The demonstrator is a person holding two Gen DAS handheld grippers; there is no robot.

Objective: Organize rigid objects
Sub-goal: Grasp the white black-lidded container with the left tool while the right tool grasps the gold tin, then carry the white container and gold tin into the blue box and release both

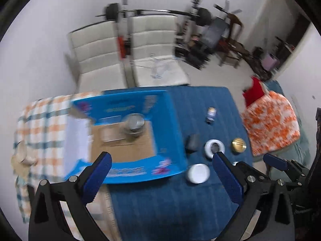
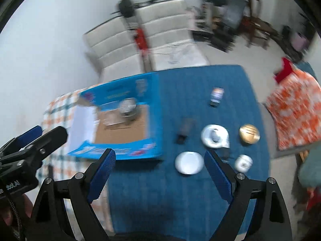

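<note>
An open blue cardboard box point(image 1: 168, 120) point(image 2: 154, 110) stands on the blue cloth, with a metal tin point(image 1: 134, 123) point(image 2: 127, 106) inside. To its right lie a small bottle point(image 1: 211, 114) point(image 2: 216, 96), a dark object point(image 1: 192, 142) point(image 2: 183, 130), a white tape roll point(image 1: 214, 148) point(image 2: 214, 136), a gold lid point(image 1: 238, 144) point(image 2: 249, 134), a white round lid point(image 1: 198, 173) point(image 2: 188, 162) and a small white jar point(image 2: 243, 163). My left gripper point(image 1: 161, 159) is open and empty above the box's near edge. My right gripper point(image 2: 159, 157) is open and empty above the cloth.
A checked orange cloth point(image 1: 40, 124) covers the table's left part, with a pale round object point(image 1: 22, 154) on it. Two white chairs point(image 1: 124, 54) stand behind the table. An orange patterned cushion point(image 1: 272, 124) lies at the right. Gym gear stands at the back.
</note>
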